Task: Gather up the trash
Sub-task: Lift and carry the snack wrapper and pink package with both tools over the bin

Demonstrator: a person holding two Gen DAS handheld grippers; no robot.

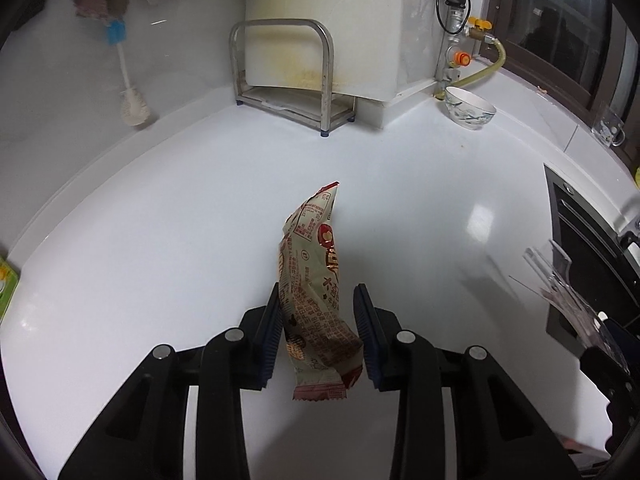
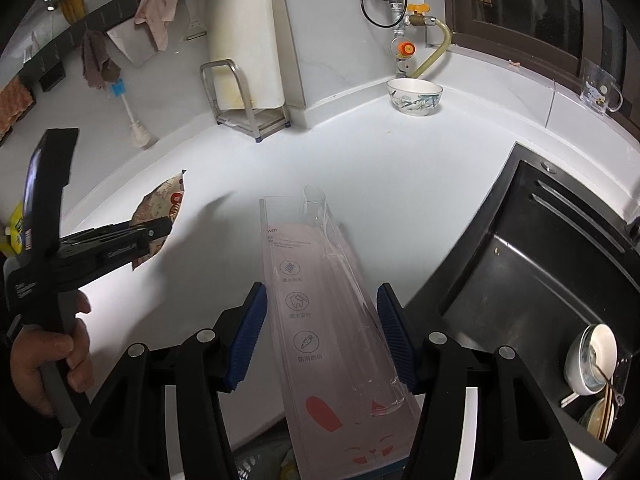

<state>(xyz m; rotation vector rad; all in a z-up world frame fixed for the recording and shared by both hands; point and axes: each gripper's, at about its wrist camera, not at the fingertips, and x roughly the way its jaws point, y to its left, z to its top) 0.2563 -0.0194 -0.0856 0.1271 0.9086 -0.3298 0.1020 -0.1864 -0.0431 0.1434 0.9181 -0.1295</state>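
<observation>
- Over the middle of the white counter [image 1: 160,220], the left gripper [image 1: 316,300] holds a snack wrapper [image 1: 316,280] up in the air.
- Its jaws are pinched on the crinkly wrapper, which sticks up past the fingertips and hangs down below them.
- From the right wrist view, a hand [image 2: 52,364] grips the handle of that left gripper [image 2: 164,226], with the wrapper [image 2: 160,204] poking out of its tip.
- Near the front edge of the counter, the right gripper [image 2: 322,308] has a clear plastic toothbrush package [image 2: 328,320] between its blue pads [image 2: 248,328].
- Both pads sit against the sides of the package, so the jaws are clamped on it.
- At the right edge of the counter is a dark sink [image 2: 520,280] with dishes [image 2: 592,364] in it.
- Back in the far corner sit a painted bowl [image 2: 415,96] and a metal rack [image 1: 288,76].
</observation>
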